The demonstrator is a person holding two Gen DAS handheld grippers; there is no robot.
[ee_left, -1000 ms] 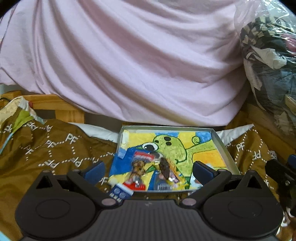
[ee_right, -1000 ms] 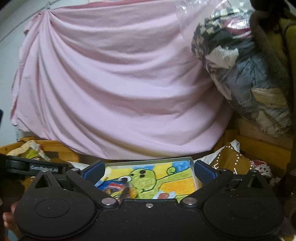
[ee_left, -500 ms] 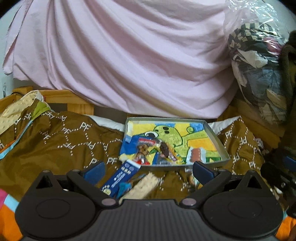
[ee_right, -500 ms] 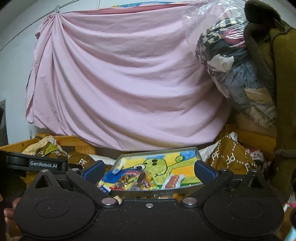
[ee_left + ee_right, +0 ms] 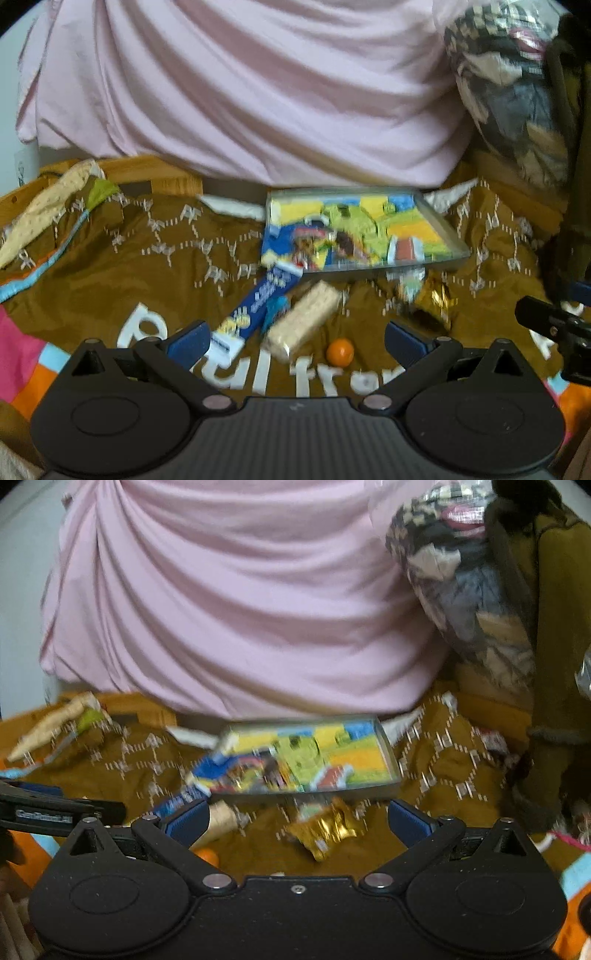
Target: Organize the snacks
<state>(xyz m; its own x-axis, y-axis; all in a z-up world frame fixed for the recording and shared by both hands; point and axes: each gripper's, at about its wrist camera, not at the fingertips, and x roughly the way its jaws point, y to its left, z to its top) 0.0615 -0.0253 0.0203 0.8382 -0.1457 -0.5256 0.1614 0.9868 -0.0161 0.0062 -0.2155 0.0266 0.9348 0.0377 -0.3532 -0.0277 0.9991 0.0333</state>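
Left gripper (image 5: 295, 338): jaws spread wide, nothing between the blue pads; held level, pointing forward and slightly down.
Right gripper (image 5: 297, 818): jaws spread wide, empty; same forward, slightly downward pose.
Relation: the two sit side by side; the right gripper's black body shows at the right edge of the left wrist view, the left gripper's at the left edge of the right wrist view.
Hand: hardly visible at the right view's left edge; blurred.
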